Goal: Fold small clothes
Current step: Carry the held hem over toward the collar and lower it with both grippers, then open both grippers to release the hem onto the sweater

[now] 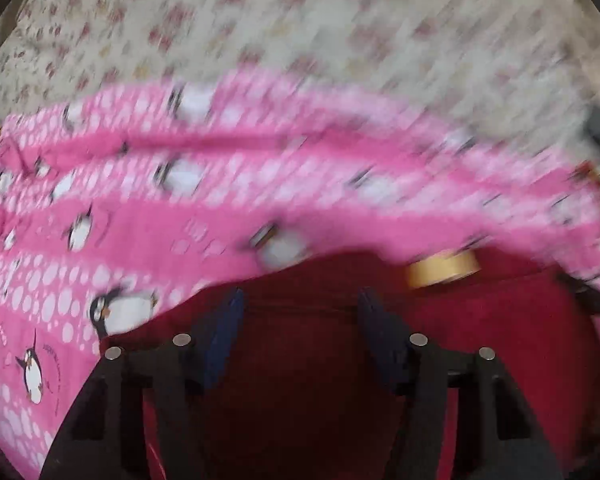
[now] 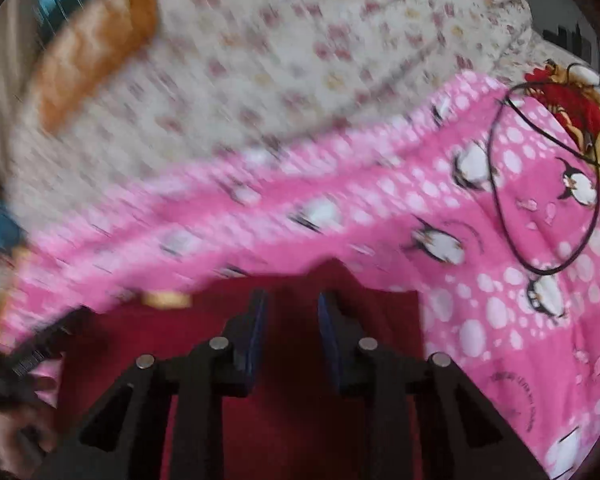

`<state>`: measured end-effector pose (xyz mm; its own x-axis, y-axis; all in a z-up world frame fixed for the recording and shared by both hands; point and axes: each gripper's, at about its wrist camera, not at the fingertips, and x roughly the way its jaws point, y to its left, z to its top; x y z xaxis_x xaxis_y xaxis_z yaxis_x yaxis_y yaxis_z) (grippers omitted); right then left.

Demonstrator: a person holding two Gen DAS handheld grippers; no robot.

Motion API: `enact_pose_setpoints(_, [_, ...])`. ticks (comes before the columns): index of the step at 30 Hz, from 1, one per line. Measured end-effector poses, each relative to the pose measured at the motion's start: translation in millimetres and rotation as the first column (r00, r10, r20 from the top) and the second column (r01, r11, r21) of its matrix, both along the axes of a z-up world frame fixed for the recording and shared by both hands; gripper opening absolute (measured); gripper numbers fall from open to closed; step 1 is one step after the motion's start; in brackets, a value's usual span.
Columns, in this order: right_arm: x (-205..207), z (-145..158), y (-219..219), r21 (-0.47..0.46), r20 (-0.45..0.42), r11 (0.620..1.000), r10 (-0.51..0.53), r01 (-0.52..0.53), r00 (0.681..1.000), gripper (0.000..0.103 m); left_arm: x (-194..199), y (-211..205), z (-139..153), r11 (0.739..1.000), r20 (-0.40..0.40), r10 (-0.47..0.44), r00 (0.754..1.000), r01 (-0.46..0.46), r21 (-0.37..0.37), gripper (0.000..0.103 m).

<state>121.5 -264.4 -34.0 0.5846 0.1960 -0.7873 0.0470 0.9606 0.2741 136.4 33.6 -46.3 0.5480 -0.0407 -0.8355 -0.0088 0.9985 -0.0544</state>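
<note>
Fingers of left gripper (image 1: 300, 300) spread, empty; right gripper (image 2: 292, 300) narrower gap, also empty. Red garment (image 1: 300, 380) directly beneath and between both pairs, on pink penguin blanket (image 1: 140, 216). Views blurred. Advise pinching near-edge corners squarely, folding away evenly.

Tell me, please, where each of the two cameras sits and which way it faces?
Left wrist: rides the left gripper, looking along its open fingers over the dark red garment to a pink penguin blanket.
Right wrist: rides the right gripper, fingers apart, over the red garment; the blanket carries a looped black cable.
Shared: garment, blanket, floral bedding and a tape roll.
</note>
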Motion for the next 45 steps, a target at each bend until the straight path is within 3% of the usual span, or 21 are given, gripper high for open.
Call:
enact_pose_setpoints(1, [7.2, -16.4, -4.2, -0.012, -0.055, 1.0, -0.001, 0.0, 0.998, 0.022, -1.4, 9.0, -5.3, 0.999, 0.019, 0.013, 1.0, -0.012, -0.051, 0.052])
enact_pose_setpoints(3, [8.9, -29.1, -13.2, 0.022, -0.042, 1.0, 0.022, -0.021, 0.999, 0.022, -1.8, 11.9, -4.0, 0.998, 0.024, 0.032, 0.999, -0.031, -0.051, 0.051])
enact_pose_setpoints(7, [16.8, -34.0, -3.2, -0.043, -0.035, 0.997, 0.064, -0.066, 0.997, 0.022, -3.0, 12.7, -3.3, 0.999, 0.025, 0.038, 0.999, -0.037, -0.028, 0.051])
enact_pose_setpoints(10, [12.3, -30.9, -11.9, 0.013, -0.034, 0.998, 0.064, -0.064, 0.997, 0.022, -7.3, 16.6, 0.5, 0.997, 0.039, 0.031, 0.999, -0.028, -0.075, 0.051])
enact_pose_setpoints(12, [5.1, -22.8, -14.4, 0.03, -0.022, 0.999, 0.046, -0.045, 0.999, 0.022, -24.0, 25.5, 16.8, 0.99, 0.099, 0.059, 0.993, -0.046, -0.131, 0.047])
enact_pose_setpoints(15, [-15.5, 8.5, -1.5, 0.012, 0.088, 0.999, 0.039, -0.04, 0.995, 0.025, -51.9, 20.6, 48.9, 0.987, 0.219, 0.076, 0.973, -0.043, -0.154, 0.047])
enact_pose_setpoints(18, [-46.3, 40.2, 24.9, -0.041, 0.202, 0.995, 0.1, -0.093, 0.974, 0.038, -77.9, -4.4, 68.1, 0.977, 0.284, -0.003, 0.959, 0.063, -0.203, 0.049])
enact_pose_setpoints(20, [-61.2, 42.8, 46.3, -0.084, 0.197, 0.991, 0.115, -0.101, 0.974, 0.039, -85.2, -30.3, 55.7, 0.974, 0.245, -0.076, 0.966, 0.125, -0.189, 0.049])
enact_pose_setpoints(23, [-65.9, 13.0, 73.3, -0.131, 0.063, 0.981, 0.151, -0.142, 0.987, 0.039, -77.8, -52.4, 9.8, 0.987, 0.099, -0.113, 0.989, 0.123, -0.103, 0.051])
enact_pose_setpoints(24, [-64.7, -5.5, 82.4, -0.176, -0.009, 0.97, 0.167, -0.166, 0.986, 0.04, -80.8, -55.1, 11.0, 0.989, 0.152, -0.117, 0.981, 0.129, -0.074, 0.054])
enact_pose_setpoints(27, [-72.4, -11.1, 95.7, -0.301, 0.046, 0.936, 0.203, -0.18, 0.978, 0.043, -79.4, -55.1, 12.4, 0.989, 0.139, -0.114, 0.984, 0.125, -0.077, 0.056])
enact_pose_setpoints(33, [-77.6, -5.3, 89.7, -0.272, 0.051, 0.943, 0.213, -0.192, 0.976, 0.044, -86.8, -49.8, 13.2, 0.979, 0.155, -0.116, 0.981, 0.139, -0.146, 0.059])
enact_pose_setpoints(36, [-97.5, 10.8, 80.9, -0.263, 0.098, 0.956, 0.16, -0.129, 0.982, 0.045, -107.6, -43.7, 29.4, 0.976, 0.199, -0.084, 0.976, 0.121, -0.182, 0.059])
enact_pose_setpoints(38, [-119.8, 19.2, 76.8, -0.311, 0.139, 0.946, 0.141, -0.092, 0.98, 0.057, -120.9, -45.0, 30.2, 0.981, 0.206, -0.069, 0.976, 0.103, -0.162, 0.059])
enact_pose_setpoints(39, [-123.7, 18.1, 74.7, -0.323, 0.131, 0.942, 0.136, -0.088, 0.982, 0.063, -122.9, -49.3, 21.2, 0.986, 0.168, -0.077, 0.983, 0.1, -0.136, 0.06])
enact_pose_setpoints(40, [-127.0, 12.5, 73.3, -0.327, 0.1, 0.94, 0.138, -0.099, 0.985, 0.065, -123.8, -55.7, 10.4, 0.99, 0.147, -0.094, 0.985, 0.108, -0.092, 0.06])
enact_pose_setpoints(42, [-126.6, -2.4, 72.2, -0.332, 0.051, 0.934, 0.16, -0.135, 0.986, 0.067, -128.5, -68.7, 8.2, 0.992, 0.199, -0.128, 0.972, 0.127, 0.018, 0.063])
enact_pose_setpoints(45, [-123.6, -2.8, 71.2, -0.333, 0.063, 0.934, 0.161, -0.131, 0.985, 0.072, -126.0, -61.1, 10.2, 0.992, 0.189, -0.115, 0.975, 0.124, -0.035, 0.064])
